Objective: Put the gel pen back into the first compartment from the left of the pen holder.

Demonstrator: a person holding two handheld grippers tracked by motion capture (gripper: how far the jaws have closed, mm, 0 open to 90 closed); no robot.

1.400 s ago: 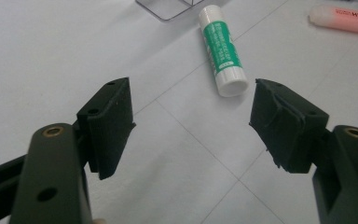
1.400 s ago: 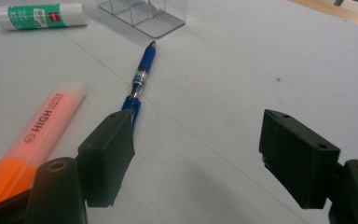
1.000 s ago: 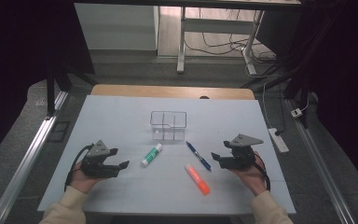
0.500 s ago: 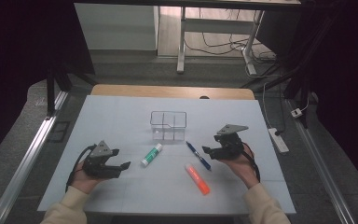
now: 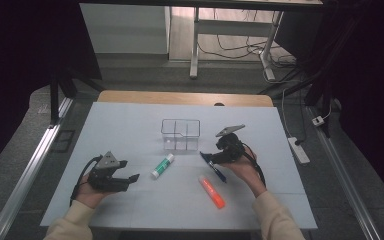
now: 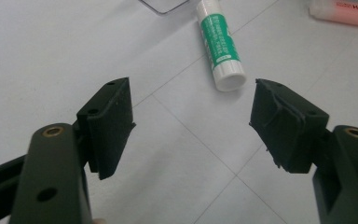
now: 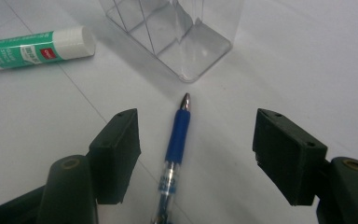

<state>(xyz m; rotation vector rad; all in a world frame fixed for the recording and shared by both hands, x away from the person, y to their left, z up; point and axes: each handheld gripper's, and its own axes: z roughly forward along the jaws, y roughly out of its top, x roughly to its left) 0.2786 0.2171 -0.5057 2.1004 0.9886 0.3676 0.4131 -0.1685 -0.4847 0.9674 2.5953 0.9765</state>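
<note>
The right gripper (image 7: 196, 154) has its jaws wide apart, and they have just been closing a little. The blue pen (image 7: 177, 140) lies right between them on the table, but the black pads (image 7: 116, 154) do not press on it yet. The pen is long and thin. It runs straight away from the fingers, with its metal tip pointing ahead at the clear box (image 7: 177, 37). So the pads stand on either side of the pen, one at each long side. That is the way they need to be to pinch it. I think the right hand only has to go down a bit and squeeze. It is hard to tell how high the pads are above the table.

Past the pen tip is the clear box with its little walls inside. Off to the left of the fingers lies the green glue stick (image 7: 37, 49).

The left gripper (image 5: 130, 179) is far from the pen. Its jaws are wide too and hold nothing. The glue stick lies just ahead of them. The orange marker (image 5: 212, 192) lies near the right hand (image 5: 242, 167).
</note>
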